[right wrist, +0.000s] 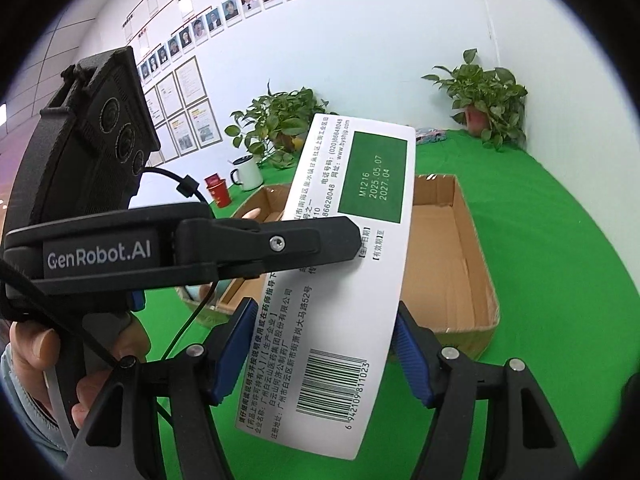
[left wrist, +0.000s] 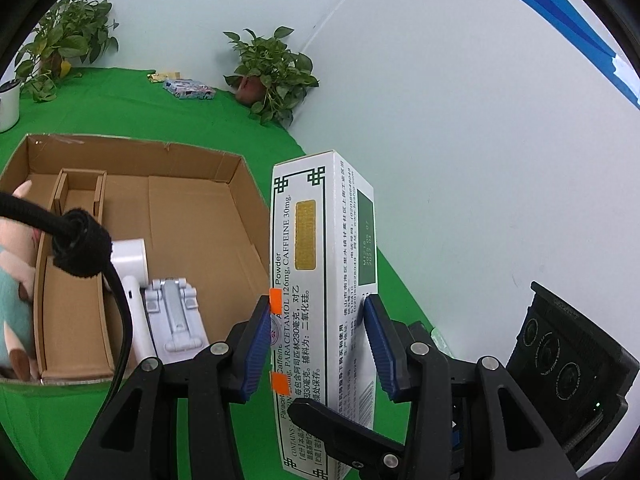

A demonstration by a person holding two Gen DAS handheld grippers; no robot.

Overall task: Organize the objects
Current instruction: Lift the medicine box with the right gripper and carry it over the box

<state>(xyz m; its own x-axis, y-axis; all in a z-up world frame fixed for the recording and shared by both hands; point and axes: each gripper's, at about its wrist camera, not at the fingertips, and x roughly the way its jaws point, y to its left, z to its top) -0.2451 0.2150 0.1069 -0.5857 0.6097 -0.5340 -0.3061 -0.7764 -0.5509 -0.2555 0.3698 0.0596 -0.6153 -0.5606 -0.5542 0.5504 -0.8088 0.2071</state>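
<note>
Left wrist view: your left gripper (left wrist: 316, 344) clamps medicine box (left wrist: 320, 280) across narrow sides, upright, in air beside cardboard box (left wrist: 200, 208). Right gripper (right wrist: 324, 344) pinches the wide faces, likely steadying it for a handover or placing.

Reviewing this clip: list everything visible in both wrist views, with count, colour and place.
medicine box: 1, white with green print, held above the table by both grippers
cardboard box: 1, brown, open, on green table
phone stand: 1, white, inside cardboard box
plush toy: 1, pink and teal, at the box's left end
potted plants: 2, green, along the wall
mug: 1, white, by a plant
red cup: 1, beside mug
patterned packet: 1, far table
left gripper: black, blue pads, gripping medicine box
right gripper: same, also gripping it
hand: 1, holding the left gripper
</note>
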